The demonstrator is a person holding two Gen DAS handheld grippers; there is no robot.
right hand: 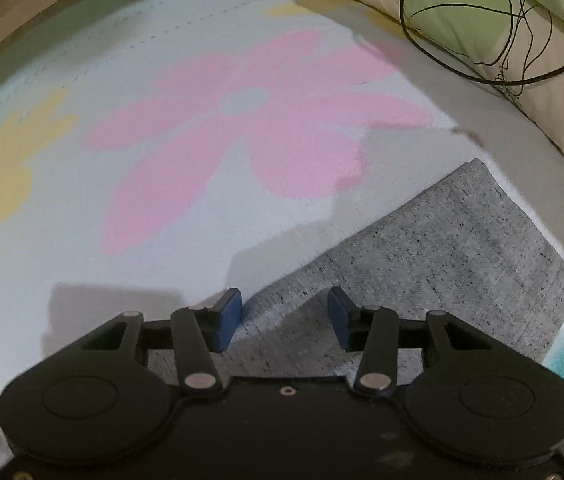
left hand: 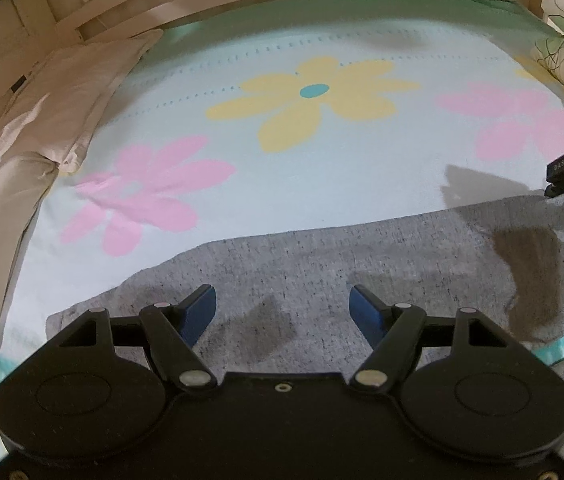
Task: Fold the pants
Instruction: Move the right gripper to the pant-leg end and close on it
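Left wrist view: behind left hand-held gripper (left hand: 283, 312), angled down, close over grey pants (left hand: 322, 264) on bed (left hand: 322, 168). Right wrist view: same setup, right hand-held gripper (right hand: 284, 316). Shared: pants, flowered sheet.

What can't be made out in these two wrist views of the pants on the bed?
- Left wrist view: the near part of the grey pants is hidden by the left gripper body; their right end is cut off by the frame edge.
- Right wrist view: the right gripper body covers the pants below its open jaws, so waistband or hem cannot be told.
- Right wrist view: the flowered sheet is motion-blurred.
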